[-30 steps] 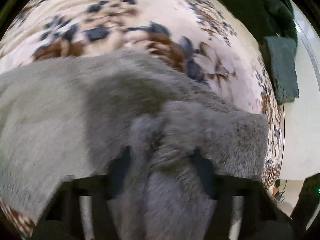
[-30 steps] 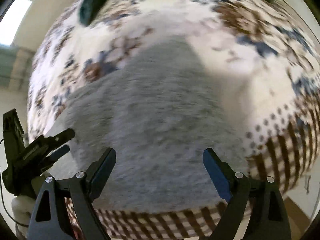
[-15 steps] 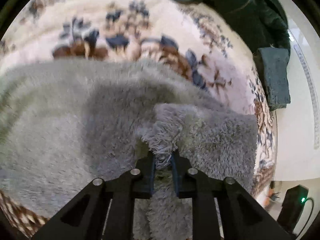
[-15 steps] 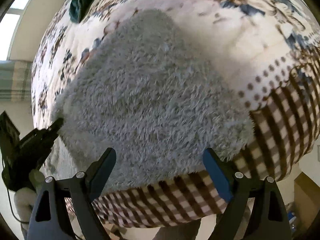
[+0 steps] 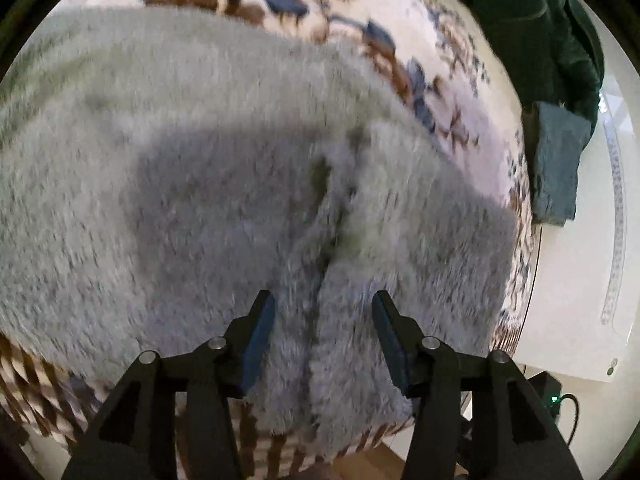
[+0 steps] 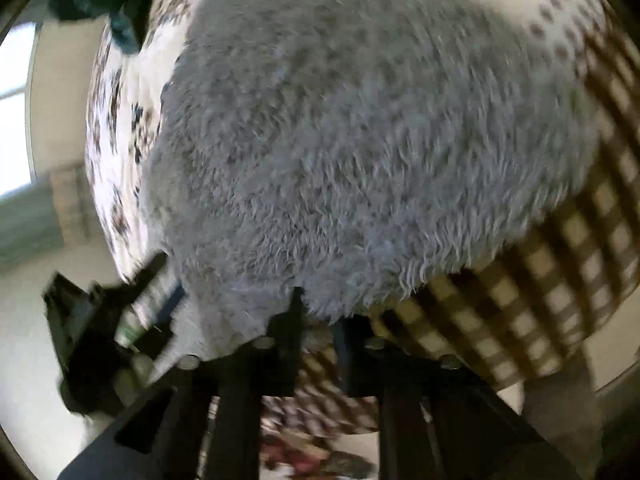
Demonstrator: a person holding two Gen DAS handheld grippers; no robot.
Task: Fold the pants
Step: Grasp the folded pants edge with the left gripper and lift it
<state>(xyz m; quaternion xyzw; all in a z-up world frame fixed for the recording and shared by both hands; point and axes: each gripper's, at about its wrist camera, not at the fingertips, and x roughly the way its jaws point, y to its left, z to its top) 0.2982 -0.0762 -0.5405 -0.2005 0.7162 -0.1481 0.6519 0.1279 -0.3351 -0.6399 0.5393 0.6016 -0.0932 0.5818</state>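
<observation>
The fluffy grey pants (image 5: 224, 184) lie spread on a bed with a floral cover (image 5: 400, 8). A crease (image 5: 328, 216) runs down the fabric near the bed's near edge. My left gripper (image 5: 323, 320) is open just above that crease, with nothing between its fingers. In the right wrist view the pants (image 6: 360, 140) fill the frame. My right gripper (image 6: 318, 312) is shut on the pants' near edge, by the checkered bed border (image 6: 540, 280). The left gripper also shows in the right wrist view (image 6: 132, 312), blurred.
A dark green garment (image 5: 532, 20) and a folded grey-blue cloth (image 5: 558, 160) lie at the far right of the bed. A white floor (image 5: 576, 280) lies beyond the bed's right edge. A window (image 6: 16, 112) is at the left.
My left gripper has let go of the pants fold and opened, and the fold has dropped flat. My right gripper has come down to the pants' near edge and shut on it.
</observation>
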